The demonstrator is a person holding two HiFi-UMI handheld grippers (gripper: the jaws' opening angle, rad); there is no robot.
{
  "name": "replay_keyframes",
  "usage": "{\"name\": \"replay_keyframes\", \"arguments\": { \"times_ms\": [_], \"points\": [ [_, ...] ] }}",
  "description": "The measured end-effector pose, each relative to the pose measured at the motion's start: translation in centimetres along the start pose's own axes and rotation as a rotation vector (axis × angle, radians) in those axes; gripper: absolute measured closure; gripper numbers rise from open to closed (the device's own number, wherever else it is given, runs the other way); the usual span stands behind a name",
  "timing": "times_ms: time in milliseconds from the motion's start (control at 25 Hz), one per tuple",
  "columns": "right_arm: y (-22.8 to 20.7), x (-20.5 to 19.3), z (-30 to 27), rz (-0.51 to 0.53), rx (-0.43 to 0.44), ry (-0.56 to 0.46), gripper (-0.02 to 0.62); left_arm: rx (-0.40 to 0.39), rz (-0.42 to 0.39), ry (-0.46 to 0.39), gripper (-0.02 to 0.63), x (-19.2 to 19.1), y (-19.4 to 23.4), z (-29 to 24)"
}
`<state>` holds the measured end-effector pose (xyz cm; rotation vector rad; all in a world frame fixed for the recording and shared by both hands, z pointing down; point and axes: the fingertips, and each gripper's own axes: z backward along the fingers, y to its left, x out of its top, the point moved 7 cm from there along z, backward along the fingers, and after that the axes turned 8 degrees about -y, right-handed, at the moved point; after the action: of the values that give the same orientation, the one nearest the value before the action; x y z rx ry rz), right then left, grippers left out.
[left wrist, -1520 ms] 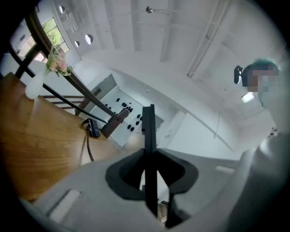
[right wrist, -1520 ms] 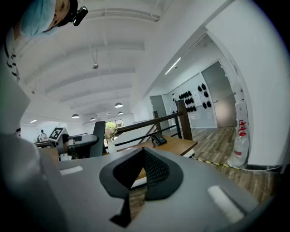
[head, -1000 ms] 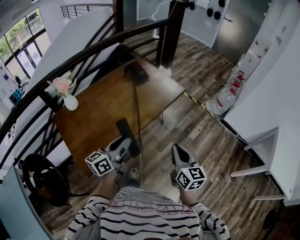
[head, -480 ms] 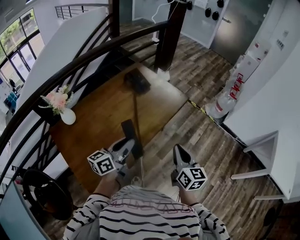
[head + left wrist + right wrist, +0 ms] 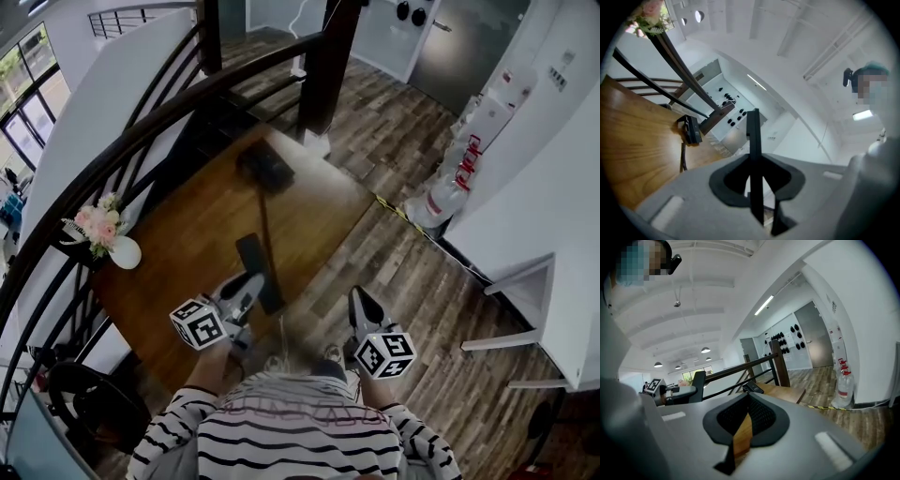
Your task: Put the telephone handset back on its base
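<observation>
In the head view my left gripper (image 5: 251,284) is shut on the black telephone handset (image 5: 255,267), holding it over the near end of the wooden table (image 5: 187,244). A dark cord (image 5: 263,220) runs from it to the black base (image 5: 265,169) at the table's far end. In the left gripper view the handset (image 5: 753,131) stands edge-on between the jaws of my left gripper (image 5: 753,161), with the base (image 5: 692,130) ahead to the left. My right gripper (image 5: 360,302) hangs over the floor right of the table, shut and holding nothing; it shows again in its own view (image 5: 748,404).
A white vase of pink flowers (image 5: 120,249) stands at the table's left edge. A dark curved railing (image 5: 178,98) runs behind the table. A water bottle (image 5: 439,202) and a white table (image 5: 525,281) stand to the right on the wood floor.
The table and base have slid lower and closer in the head view. The left gripper still grips the handset, now a little farther over the table. The right gripper has hardly moved.
</observation>
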<state>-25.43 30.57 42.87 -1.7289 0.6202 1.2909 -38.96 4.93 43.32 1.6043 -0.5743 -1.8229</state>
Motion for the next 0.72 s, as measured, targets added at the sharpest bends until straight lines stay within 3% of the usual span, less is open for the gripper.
{"name": "replay_keyframes", "arguments": {
  "times_ms": [280,720],
  "points": [
    [-5.7,1.7,-3.7,-0.004,0.062,0.026,0.595,0.076,-0.008,-0.047,0.532,-0.7,1.1,-4.8],
    [-18.4,6.2,-4.7,0.021,0.194,0.071,0.595,0.174,-0.046,-0.179,0.532,-5.9,-2.8,-14.0]
  ]
}}
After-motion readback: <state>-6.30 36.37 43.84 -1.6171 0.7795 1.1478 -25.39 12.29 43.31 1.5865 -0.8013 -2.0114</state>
